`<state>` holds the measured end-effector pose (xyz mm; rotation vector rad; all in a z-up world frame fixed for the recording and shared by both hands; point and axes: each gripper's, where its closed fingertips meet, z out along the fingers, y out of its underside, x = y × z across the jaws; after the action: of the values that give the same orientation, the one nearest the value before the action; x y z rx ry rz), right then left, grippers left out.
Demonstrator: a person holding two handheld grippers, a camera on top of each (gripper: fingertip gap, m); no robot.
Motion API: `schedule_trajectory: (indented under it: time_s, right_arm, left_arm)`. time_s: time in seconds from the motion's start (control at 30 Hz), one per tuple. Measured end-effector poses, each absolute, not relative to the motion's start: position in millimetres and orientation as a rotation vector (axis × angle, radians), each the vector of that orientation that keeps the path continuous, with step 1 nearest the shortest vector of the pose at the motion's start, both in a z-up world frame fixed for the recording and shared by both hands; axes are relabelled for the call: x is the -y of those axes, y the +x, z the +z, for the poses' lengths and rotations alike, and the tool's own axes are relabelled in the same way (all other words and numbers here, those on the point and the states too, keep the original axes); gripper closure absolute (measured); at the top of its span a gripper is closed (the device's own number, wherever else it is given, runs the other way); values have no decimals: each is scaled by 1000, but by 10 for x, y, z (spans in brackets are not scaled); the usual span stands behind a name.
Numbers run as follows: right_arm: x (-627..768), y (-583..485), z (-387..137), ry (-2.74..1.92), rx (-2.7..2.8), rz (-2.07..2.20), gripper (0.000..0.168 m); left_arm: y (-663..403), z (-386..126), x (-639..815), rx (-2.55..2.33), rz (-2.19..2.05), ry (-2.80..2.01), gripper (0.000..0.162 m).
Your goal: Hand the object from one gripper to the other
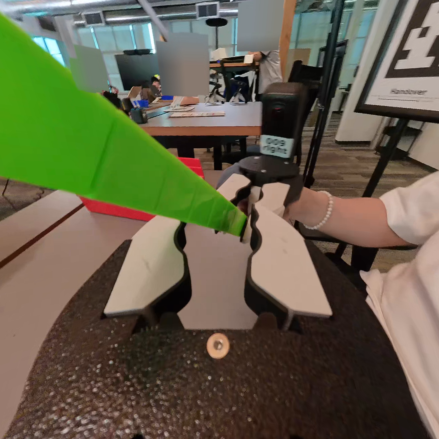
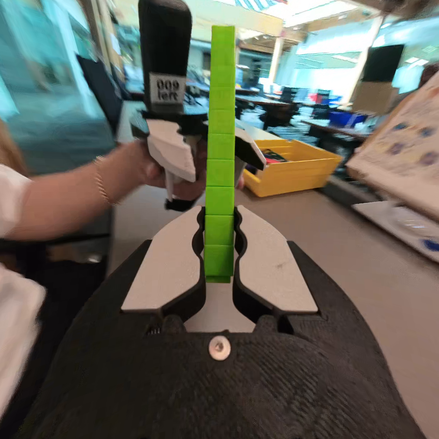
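Right wrist view is filled below by a grey matte tabletop (image 2: 332, 237), on which a yellow plastic bin (image 2: 297, 166) of mixed items is set; an open office with desks and chairs is seen behind, heavily blurred. A long bright-green bar of stacked square plastic segments (image 2: 219, 166) is clamped near its lower end between the white, wavy-edged fingers of the right gripper (image 2: 219, 237), whose black body is rough and speckled. The bar is stood upright in this view, with its bottom end shown just below the grip.

The left gripper (image 2: 213, 152) is held around the bar's middle, one finger on each side, spread wide and not seen touching it. In the left wrist view its fingers (image 1: 152, 266) are likewise set well apart over bare table, and the bar (image 1: 71, 133) is cut off at the upper left edge. A red box (image 1: 114, 209) is largely hidden behind the bar. A beaded bracelet (image 1: 325, 211) is worn on the wrist behind the right gripper.
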<state>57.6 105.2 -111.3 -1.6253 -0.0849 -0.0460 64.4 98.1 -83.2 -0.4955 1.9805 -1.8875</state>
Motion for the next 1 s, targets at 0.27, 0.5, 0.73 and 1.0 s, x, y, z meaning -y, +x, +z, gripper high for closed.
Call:
schedule_trajectory:
  time_s: [0.27,0.5,0.73,1.0]
  right_arm:
    - [-972,364,-968,-1459,32,445,146]
    - [-958,494,-974,-1463,19,288,146]
    - [-975,798,-941,-1284,-187,263,98]
    - [-872,755,-599,-1006,-230,220,136]
  left_arm:
    - [465,-627,-1096,-1888,-2114,-354,126]
    - [482,-697,-1106,-1983,-2118,-421,140]
    - [705,-354,-1252,-1507,-2393,-627,139]
    - [728,-469,-965,-1392,-2546,-615,139]
